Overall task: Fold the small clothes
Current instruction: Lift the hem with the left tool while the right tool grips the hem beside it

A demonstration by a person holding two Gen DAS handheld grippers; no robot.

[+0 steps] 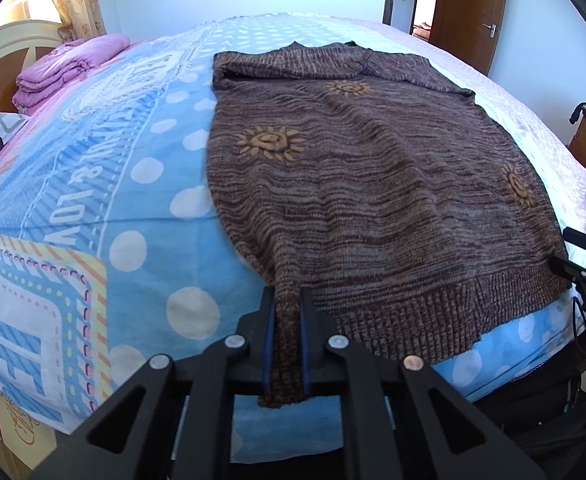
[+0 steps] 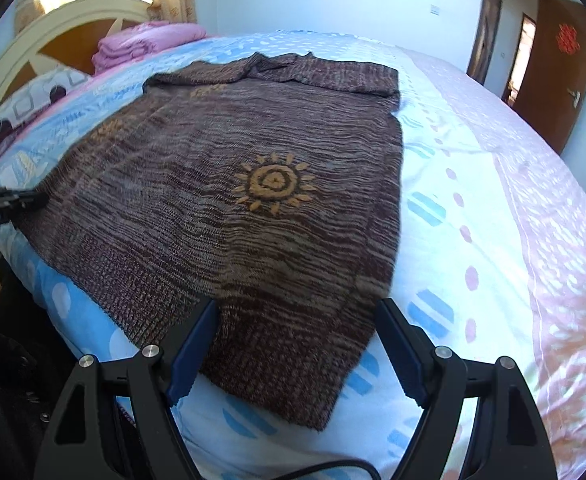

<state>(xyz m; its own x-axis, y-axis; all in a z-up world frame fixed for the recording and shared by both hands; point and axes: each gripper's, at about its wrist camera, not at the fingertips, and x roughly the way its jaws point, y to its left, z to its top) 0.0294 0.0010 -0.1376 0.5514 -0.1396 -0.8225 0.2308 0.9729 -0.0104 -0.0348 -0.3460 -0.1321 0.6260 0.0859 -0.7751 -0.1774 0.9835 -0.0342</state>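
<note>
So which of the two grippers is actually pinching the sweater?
The left gripper: its pads are shut on the sweater hem. The right gripper stands wide open around the other corner.

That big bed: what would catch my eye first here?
A brown knitted sweater with orange sun motifs lies spread flat on the blue polka-dot bedcover. The left gripper is shut on the sweater's near corner, while the right gripper hangs open over the opposite hem corner.
</note>
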